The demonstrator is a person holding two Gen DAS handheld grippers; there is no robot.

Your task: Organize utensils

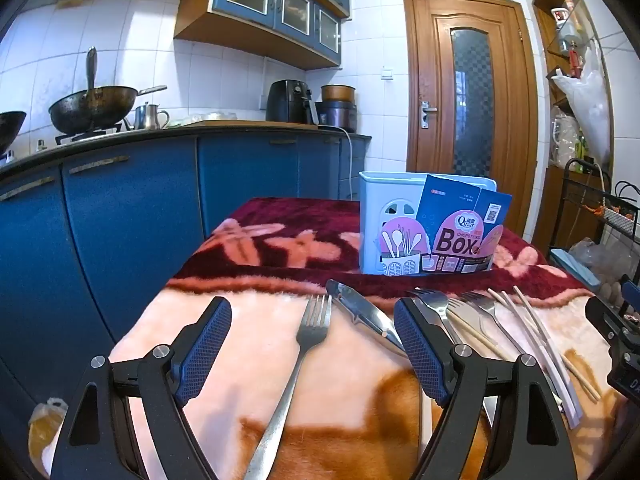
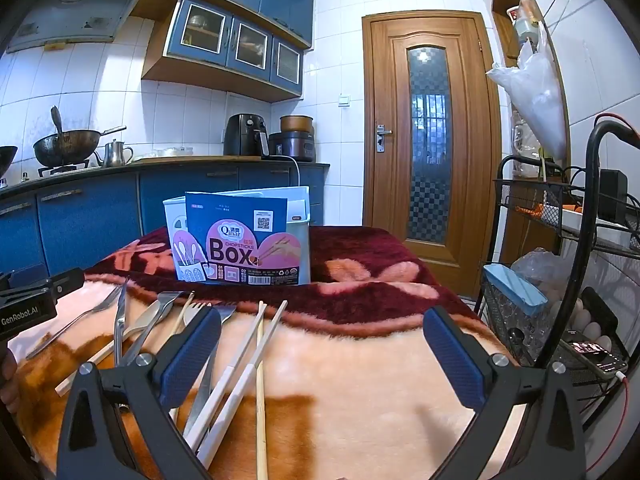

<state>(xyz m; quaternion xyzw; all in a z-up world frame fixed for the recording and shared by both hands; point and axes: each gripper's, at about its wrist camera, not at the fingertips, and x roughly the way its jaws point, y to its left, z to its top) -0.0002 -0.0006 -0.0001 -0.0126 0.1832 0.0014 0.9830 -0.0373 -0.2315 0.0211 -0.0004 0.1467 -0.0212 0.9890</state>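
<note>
Blanket-covered table (image 1: 248, 360), fork (image 1: 308, 332) between open left tool (image 1: 312, 344) pads

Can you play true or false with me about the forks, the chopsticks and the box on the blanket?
1. The left gripper is holding a fork. False: its jaws stand open, and the fork lies on the blanket between them.
2. The chopsticks box stands upright at the far end of the utensils. True.
3. The white chopsticks are already inside the box. False: they lie on the blanket.
4. The right gripper is open and holds nothing. True.
5. The wooden door is shut. True.
</note>
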